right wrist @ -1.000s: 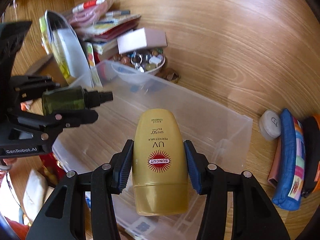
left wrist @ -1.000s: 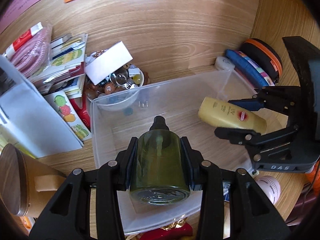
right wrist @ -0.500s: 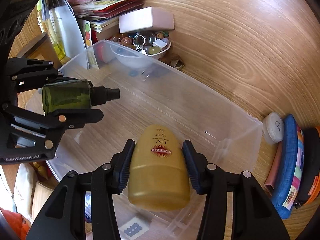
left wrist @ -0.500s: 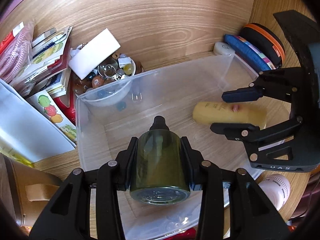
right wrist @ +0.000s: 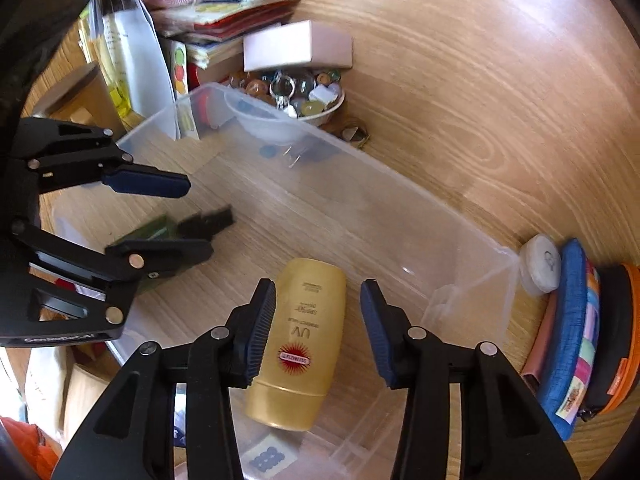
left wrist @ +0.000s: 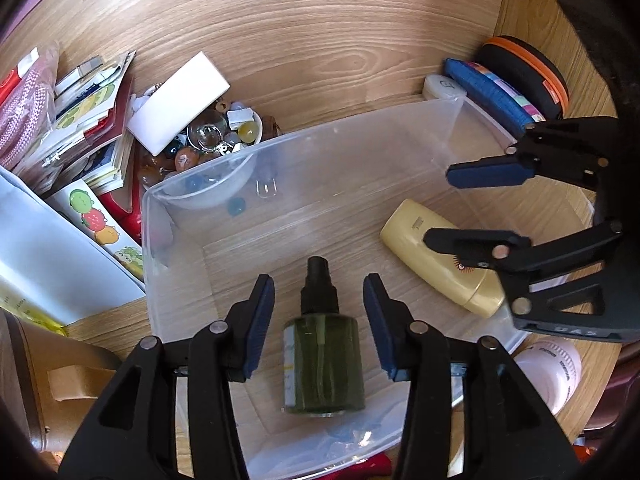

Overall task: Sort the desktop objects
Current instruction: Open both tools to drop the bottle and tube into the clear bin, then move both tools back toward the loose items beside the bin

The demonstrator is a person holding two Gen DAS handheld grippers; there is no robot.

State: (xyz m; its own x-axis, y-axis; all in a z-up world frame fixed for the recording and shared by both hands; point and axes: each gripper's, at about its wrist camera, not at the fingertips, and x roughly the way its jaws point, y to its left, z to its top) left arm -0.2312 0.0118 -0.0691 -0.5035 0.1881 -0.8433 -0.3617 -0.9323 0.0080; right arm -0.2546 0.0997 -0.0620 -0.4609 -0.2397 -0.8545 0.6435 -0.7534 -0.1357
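Observation:
A clear plastic bin (left wrist: 360,132) stands on the wooden desk. A dark green spray bottle (left wrist: 324,364) lies on the bin floor, cap pointing away. Above it, my left gripper (left wrist: 318,284) has its jaws opening, and the pads stand clear of the bottle's sides. A yellow sunscreen bottle (right wrist: 304,340) lies flat on the bin floor to the right, under my right gripper (right wrist: 318,286). That gripper's jaws are closing and hold nothing; the bottle shows between them, lower down. The right wrist view shows the left gripper (right wrist: 196,216) over the blurred green bottle (right wrist: 160,228).
Behind the bin's far left corner sits a bowl of beads (left wrist: 208,140) with a white box (left wrist: 180,100) on it. Booklets (left wrist: 92,120) pile up at the left. Pouches (left wrist: 492,92) and a round white item (left wrist: 442,86) stand at the right. A pink bottle (left wrist: 552,364) lies near the front.
Both bottles have left the grippers. The green bottle dropped from the left jaws to the bin floor. The sunscreen bottle went down into the bin and was released there.

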